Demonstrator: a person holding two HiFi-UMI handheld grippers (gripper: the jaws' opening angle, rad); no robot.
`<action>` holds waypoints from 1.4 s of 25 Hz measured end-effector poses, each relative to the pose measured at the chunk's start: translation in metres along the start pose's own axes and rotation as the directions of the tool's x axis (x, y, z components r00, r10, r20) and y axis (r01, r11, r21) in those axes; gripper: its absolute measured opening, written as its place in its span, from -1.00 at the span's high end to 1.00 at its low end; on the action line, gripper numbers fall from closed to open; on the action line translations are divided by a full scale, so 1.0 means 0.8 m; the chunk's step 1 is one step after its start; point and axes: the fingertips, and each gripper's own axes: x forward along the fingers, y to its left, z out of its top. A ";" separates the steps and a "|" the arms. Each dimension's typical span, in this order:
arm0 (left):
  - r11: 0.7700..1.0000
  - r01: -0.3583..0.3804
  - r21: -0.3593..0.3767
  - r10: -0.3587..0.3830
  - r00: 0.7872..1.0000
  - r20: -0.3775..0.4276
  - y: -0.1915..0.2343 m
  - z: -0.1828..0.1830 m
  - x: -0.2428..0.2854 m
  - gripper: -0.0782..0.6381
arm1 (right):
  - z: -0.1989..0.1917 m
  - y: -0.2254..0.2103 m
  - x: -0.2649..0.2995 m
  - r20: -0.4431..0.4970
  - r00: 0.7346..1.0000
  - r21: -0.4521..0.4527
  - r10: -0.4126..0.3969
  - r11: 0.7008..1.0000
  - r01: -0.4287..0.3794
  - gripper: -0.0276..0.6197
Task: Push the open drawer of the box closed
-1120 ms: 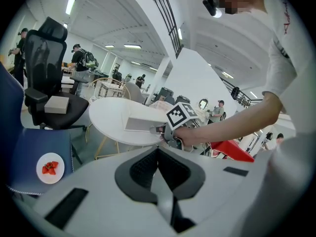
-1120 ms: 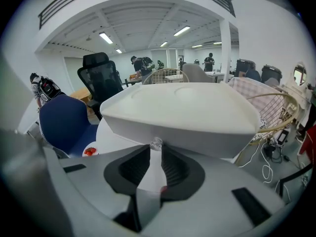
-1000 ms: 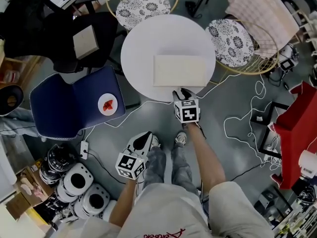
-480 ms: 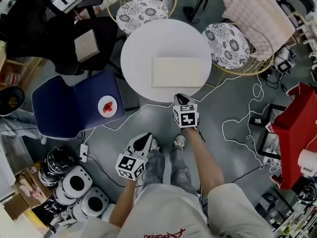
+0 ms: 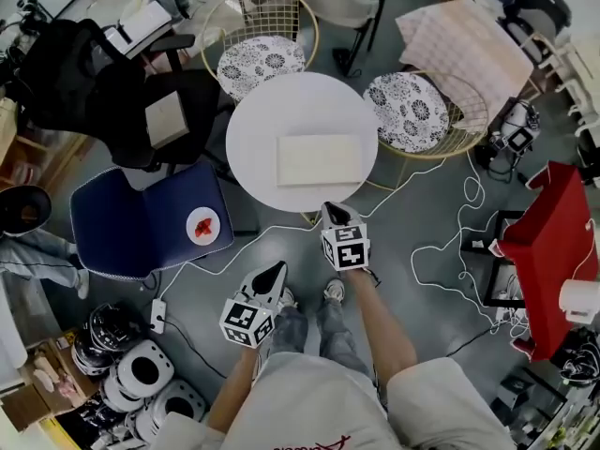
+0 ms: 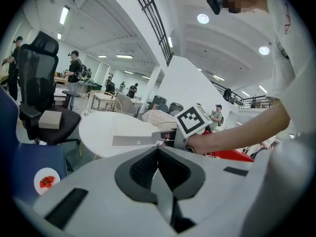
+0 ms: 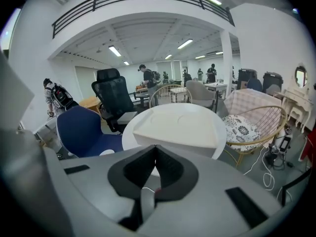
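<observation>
Box sitting at table centre, drawer seemingly flush | we're holding right gripper closed, empty, off the near edge as a blunt pusher | left gripper closed, idling low

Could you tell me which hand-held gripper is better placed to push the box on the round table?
Right: the right hand-held gripper, shut, points at the box from beside the table; the left hand-held gripper hangs farther back.
</observation>
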 end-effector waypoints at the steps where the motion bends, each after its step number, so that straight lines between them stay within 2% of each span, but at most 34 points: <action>1: 1.000 0.005 0.012 -0.005 1.000 0.010 -0.003 0.009 0.002 0.75 | 0.009 0.002 -0.011 0.018 1.000 -0.007 -0.001 1.000 0.001 0.86; 11: 0.990 0.044 0.132 -0.061 0.990 0.126 -0.048 0.114 0.018 0.75 | 0.098 0.019 -0.118 0.199 0.980 -0.043 -0.013 0.999 0.022 0.87; 19: 0.975 0.067 0.213 -0.110 0.975 0.195 -0.067 0.182 0.026 0.75 | 0.154 0.016 -0.159 0.290 0.956 -0.072 -0.034 0.996 0.058 0.86; 27: 0.971 0.077 0.225 -0.123 0.973 0.197 -0.075 0.180 0.006 0.75 | 0.140 0.044 -0.206 0.329 0.944 -0.102 -0.034 0.992 0.071 0.86; 35: 0.966 0.114 0.234 -0.158 0.971 0.182 -0.067 0.169 -0.030 0.75 | 0.113 0.093 -0.259 0.370 0.926 -0.090 -0.070 0.990 0.111 0.86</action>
